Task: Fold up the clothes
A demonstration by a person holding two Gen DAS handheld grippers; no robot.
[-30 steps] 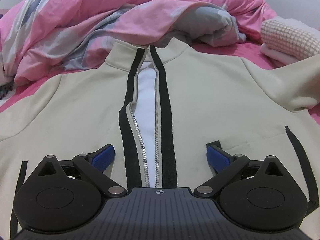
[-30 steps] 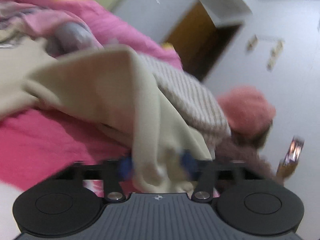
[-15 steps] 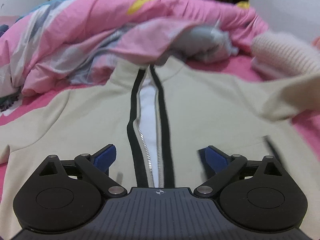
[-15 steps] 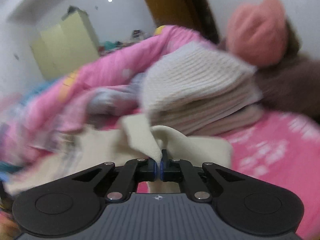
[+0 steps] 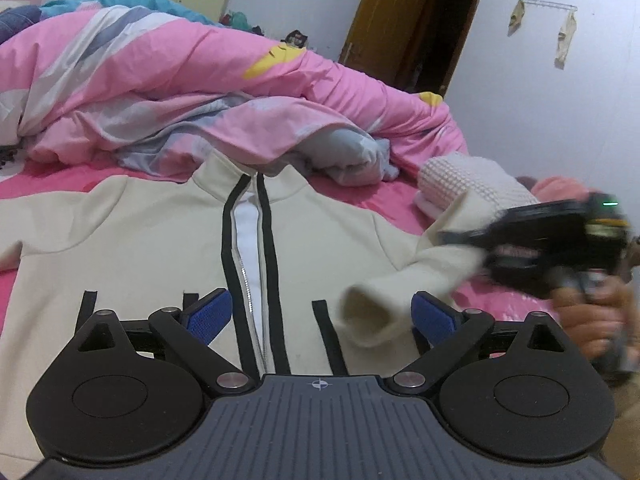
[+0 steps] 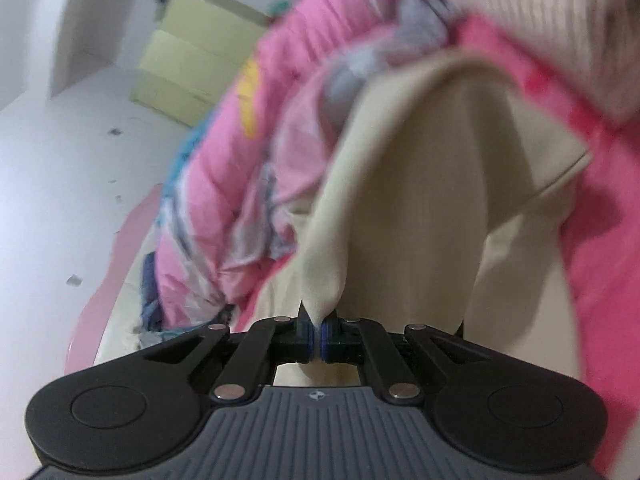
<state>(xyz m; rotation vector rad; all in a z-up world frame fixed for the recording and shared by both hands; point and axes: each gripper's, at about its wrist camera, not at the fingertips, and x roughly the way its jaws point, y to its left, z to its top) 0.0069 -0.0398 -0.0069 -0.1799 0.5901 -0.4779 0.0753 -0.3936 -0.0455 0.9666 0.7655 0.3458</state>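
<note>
Soft, limp jacket (image 5: 140, 240): sleeve (image 6: 400, 200) pinched in closed right gripper (image 6: 319, 340), left gripper (image 5: 320, 314) wide open, empty; grip at cuff.

A: Where does the left wrist camera look from?
B: From behind its open jaws, low over the cream jacket (image 5: 140, 240) on the bed (image 5: 48, 178), facing the pink duvet (image 5: 160, 68) and brown door (image 5: 384, 20).
A: And the right wrist camera?
B: Rolled and blurred, very near a jacket sleeve (image 6: 420, 200).
A: What do they share?
B: The jacket, the duvet, the yellow-green wardrobe (image 6: 192, 68).
</note>
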